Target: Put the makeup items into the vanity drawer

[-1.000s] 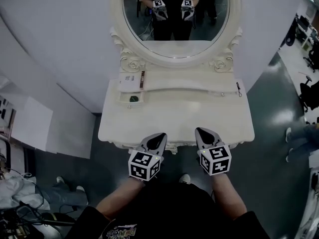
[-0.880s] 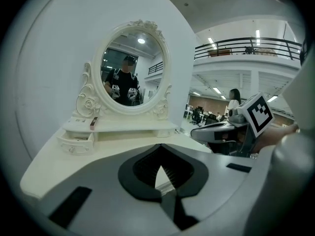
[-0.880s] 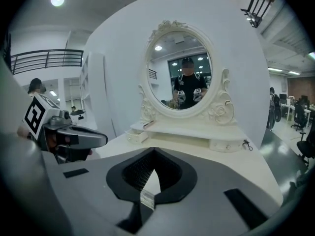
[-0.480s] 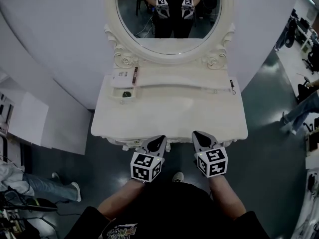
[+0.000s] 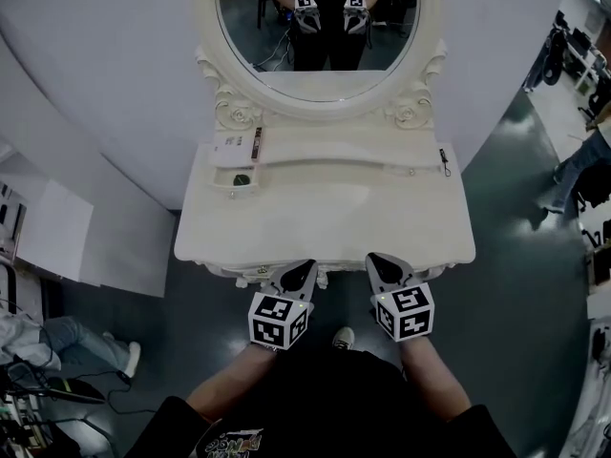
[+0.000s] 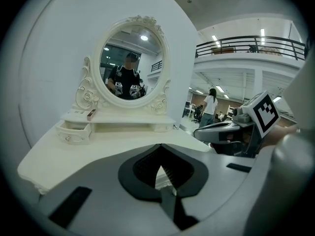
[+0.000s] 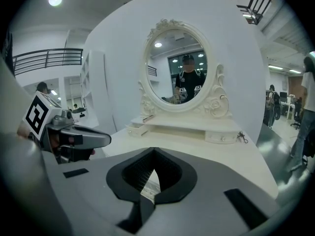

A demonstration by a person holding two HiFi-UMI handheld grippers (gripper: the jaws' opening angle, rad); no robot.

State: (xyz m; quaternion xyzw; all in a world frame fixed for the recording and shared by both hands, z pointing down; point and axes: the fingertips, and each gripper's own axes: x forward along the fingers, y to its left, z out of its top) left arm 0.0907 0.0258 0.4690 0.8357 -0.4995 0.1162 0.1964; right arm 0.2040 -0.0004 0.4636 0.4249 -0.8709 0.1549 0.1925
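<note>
**A:** Where were the grippers at that point?

**B:** Low in the frame, at the near edge of the surface [image 5: 325, 219]. The left gripper [image 5: 298, 275] and right gripper [image 5: 385, 268] sat side by side, and neither touched it. Each one's fingers [image 6: 129, 176] were pressed together at the tips with nothing between them.

**A:** And the makeup?

**B:** Well apart from them, in the upper left of the frame. A slim brown tube [image 5: 257, 144] lay on the raised shelf [image 5: 334, 151] beside a flat white box [image 5: 229, 147]. Just in front of those the small left drawer [image 5: 232, 189] stood open, with something dark and round [image 5: 242, 179] already inside. Behind it all stood the oval mirror [image 5: 318, 27].

**A:** How would the tube handle?

**B:** I judged it light, stiff and smooth, and likely to roll or squirt out of a pinch. I would have taken it across its middle, with the fingers square to its length. The box looked thin and lay flat, so it would have needed lifting by one edge.
</note>
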